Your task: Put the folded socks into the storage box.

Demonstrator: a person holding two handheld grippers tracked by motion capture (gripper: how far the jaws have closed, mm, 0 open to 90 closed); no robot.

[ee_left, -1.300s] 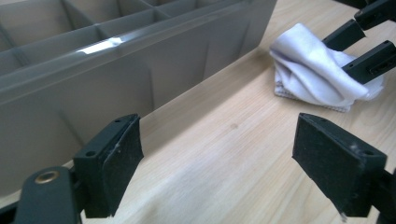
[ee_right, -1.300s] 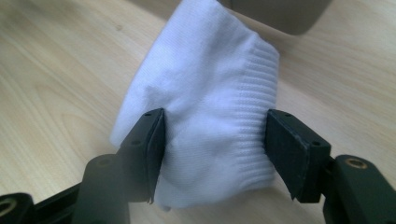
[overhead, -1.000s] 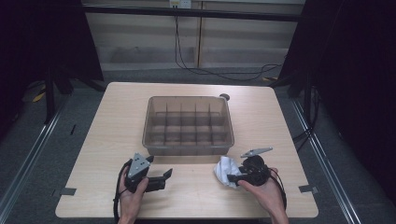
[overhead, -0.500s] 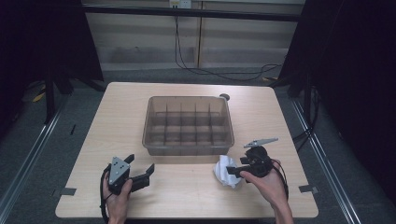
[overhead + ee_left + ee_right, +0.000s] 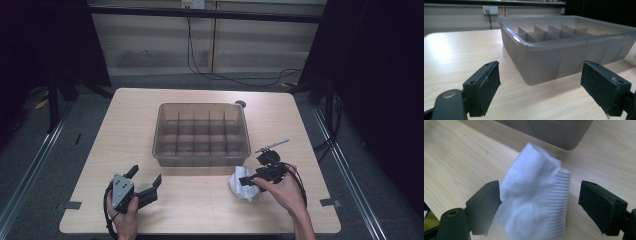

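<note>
We see a light wooden table (image 5: pixel 150 115) on which a grey plastic box with small compartments (image 5: pixel 202 134) stands near the middle, while a crumpled white sock (image 5: pixel 242 182) lies directly on the wood, near the front wall of this box.

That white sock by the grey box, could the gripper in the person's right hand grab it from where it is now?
Probably yes. The right gripper has just been opening its jaws, which now stand wide on either side of the white sock; nothing lies between them and it.
</note>
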